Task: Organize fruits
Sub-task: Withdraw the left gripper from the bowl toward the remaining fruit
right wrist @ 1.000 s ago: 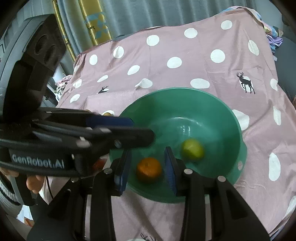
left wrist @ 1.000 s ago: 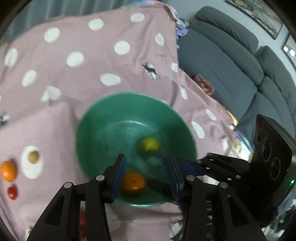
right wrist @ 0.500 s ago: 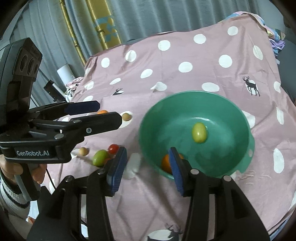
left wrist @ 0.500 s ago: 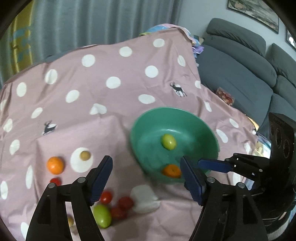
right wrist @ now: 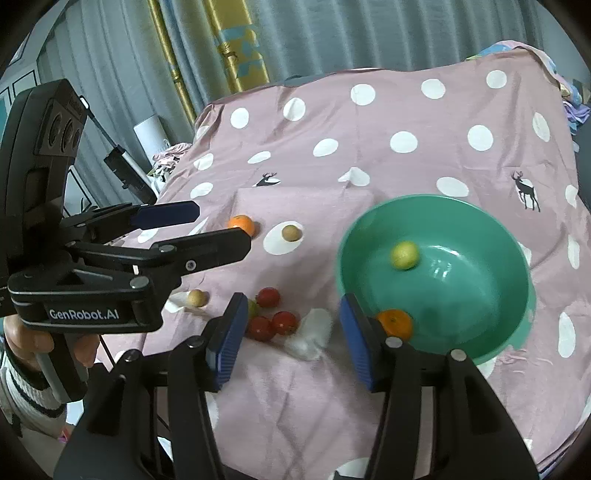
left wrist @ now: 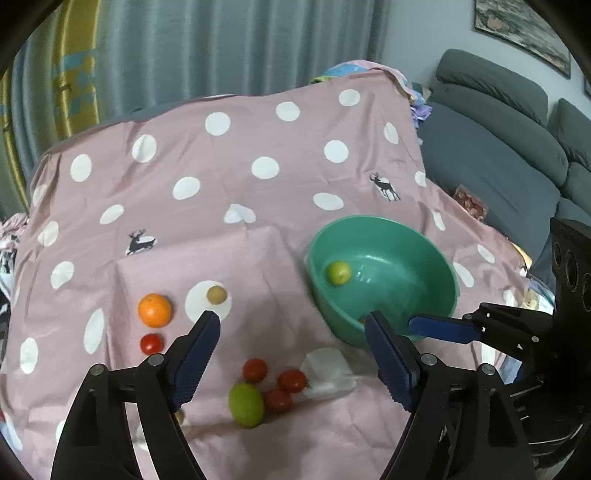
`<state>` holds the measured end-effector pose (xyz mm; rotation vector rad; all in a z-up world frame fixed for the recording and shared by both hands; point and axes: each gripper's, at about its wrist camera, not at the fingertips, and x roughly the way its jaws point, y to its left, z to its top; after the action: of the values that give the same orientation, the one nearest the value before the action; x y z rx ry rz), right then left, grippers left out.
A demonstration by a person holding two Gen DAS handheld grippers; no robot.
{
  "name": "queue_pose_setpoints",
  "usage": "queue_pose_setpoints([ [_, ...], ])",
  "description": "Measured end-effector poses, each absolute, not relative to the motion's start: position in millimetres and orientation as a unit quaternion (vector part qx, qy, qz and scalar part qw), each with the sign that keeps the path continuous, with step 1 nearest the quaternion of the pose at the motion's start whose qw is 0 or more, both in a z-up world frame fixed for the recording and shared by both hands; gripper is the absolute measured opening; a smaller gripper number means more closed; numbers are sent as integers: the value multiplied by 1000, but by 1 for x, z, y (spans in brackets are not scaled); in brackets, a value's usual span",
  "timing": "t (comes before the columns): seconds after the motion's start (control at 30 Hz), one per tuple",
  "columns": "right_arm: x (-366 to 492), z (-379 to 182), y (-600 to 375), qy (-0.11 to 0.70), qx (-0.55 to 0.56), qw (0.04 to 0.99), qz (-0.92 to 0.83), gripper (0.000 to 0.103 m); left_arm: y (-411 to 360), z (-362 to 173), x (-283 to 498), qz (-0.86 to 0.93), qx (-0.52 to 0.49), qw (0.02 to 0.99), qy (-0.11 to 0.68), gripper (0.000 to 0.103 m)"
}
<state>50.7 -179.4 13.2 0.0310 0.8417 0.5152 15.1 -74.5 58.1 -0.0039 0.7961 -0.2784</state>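
Observation:
A green bowl (left wrist: pixel 406 291) (right wrist: pixel 436 201) sits on the pink dotted cloth and holds a yellow-green fruit (left wrist: pixel 338 272) (right wrist: pixel 405 254) and an orange (right wrist: pixel 395 324). To its left on the cloth lie another orange (left wrist: pixel 155 310) (right wrist: pixel 242 224), a small brown fruit (left wrist: pixel 216 294) (right wrist: pixel 291 232), a green fruit (left wrist: pixel 246 404) and several red tomatoes (left wrist: pixel 291 381) (right wrist: pixel 284 322). My left gripper (left wrist: pixel 291 325) (right wrist: pixel 221 226) hovers above these loose fruits, jaws opening, nothing between them. My right gripper (right wrist: pixel 293 314) hangs by the bowl's near-left rim, jaws opening and empty too.
A crumpled white wrapper (left wrist: pixel 327 373) (right wrist: pixel 310 334) lies beside the tomatoes. A small tan fruit (right wrist: pixel 195 297) rests near the cloth's left edge. A grey sofa (left wrist: pixel 491 155) stands to the right, curtains (right wrist: pixel 332 33) behind. A hand (right wrist: pixel 33 343) holds the left gripper.
Both grippers have drawn back and up from over the bowl and their jaws have widened. The orange stays in the bowl, and the loose fruits on the cloth have come into view.

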Motion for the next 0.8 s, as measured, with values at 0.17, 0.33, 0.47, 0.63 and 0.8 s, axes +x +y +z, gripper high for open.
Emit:
queue_pose_setpoints([
  [0.17, 48, 12, -163, 411, 5, 875, 258, 53, -58, 54, 12, -126, -13, 912, 390, 81],
  [0.33, 49, 8, -144, 421, -5, 866, 270, 53, -39, 47, 11, -109, -29, 911, 398, 81],
  [0.47, 52, 4, -134, 427, -10, 860, 278, 53, -27, 41, 9, -100, -36, 910, 402, 81],
  [0.63, 56, -4, -121, 442, -17, 850, 285, 53, -11, 31, 7, -99, -45, 904, 414, 81],
  [0.8, 61, -21, -109, 468, -14, 833, 295, 53, 17, 10, 9, -92, -69, 888, 445, 81],
])
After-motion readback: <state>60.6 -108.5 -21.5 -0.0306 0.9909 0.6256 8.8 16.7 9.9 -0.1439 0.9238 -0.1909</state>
